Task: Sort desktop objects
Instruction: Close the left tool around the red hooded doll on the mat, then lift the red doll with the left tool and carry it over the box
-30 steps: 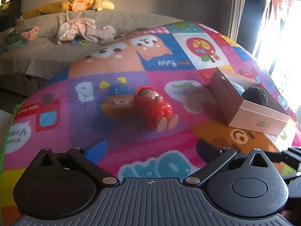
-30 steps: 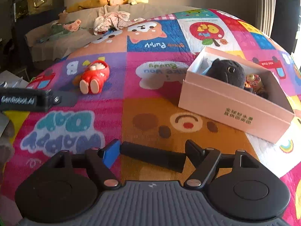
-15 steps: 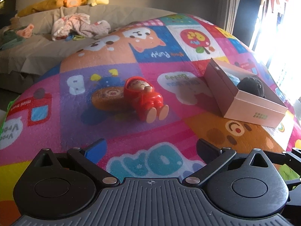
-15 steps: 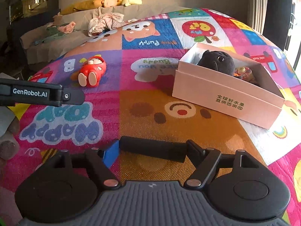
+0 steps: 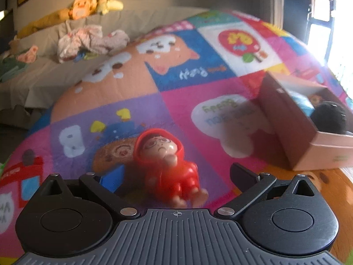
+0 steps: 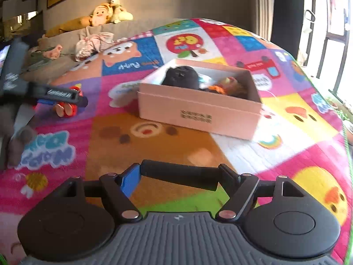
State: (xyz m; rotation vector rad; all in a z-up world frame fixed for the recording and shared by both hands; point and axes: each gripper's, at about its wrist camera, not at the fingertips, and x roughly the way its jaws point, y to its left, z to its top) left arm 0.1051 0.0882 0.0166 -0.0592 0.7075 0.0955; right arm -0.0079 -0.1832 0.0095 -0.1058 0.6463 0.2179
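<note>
Colourful cartoon patchwork covers the play mat (image 5: 181,101) on which everything lies, with a beige sofa (image 5: 44,84) behind it.

Left tongs (image 5: 176,176) are spread wide, gripping nothing. Between their two fingers lies a red-hooded doll (image 5: 165,161), on its back with its feet toward the camera. It sits on the purple and pink squares of the mat. Whether either finger touches the doll cannot be told from this blurred view. To the right of the doll, apart from it, stands a pink box (image 5: 308,137) with its top open, and a black plush toy (image 5: 328,119) shows over its rim.

Right tongs (image 6: 178,174) are clenched on a black cylinder (image 6: 178,174), held crosswise between the blue-padded finger and the black finger. Beyond them, on the brown bear-face square, the pink box (image 6: 198,112) sits with dark lettering on its near wall. Inside it are the black plush toy (image 6: 181,77) and some small orange and brown items, too blurred to name. Far left in this view, the left tongs (image 6: 66,98) hang over the red-hooded doll (image 6: 66,108), whose feet show beneath them.

On the sofa lie crumpled clothes (image 5: 88,42), and stuffed animals (image 6: 108,13) rest along its back.
</note>
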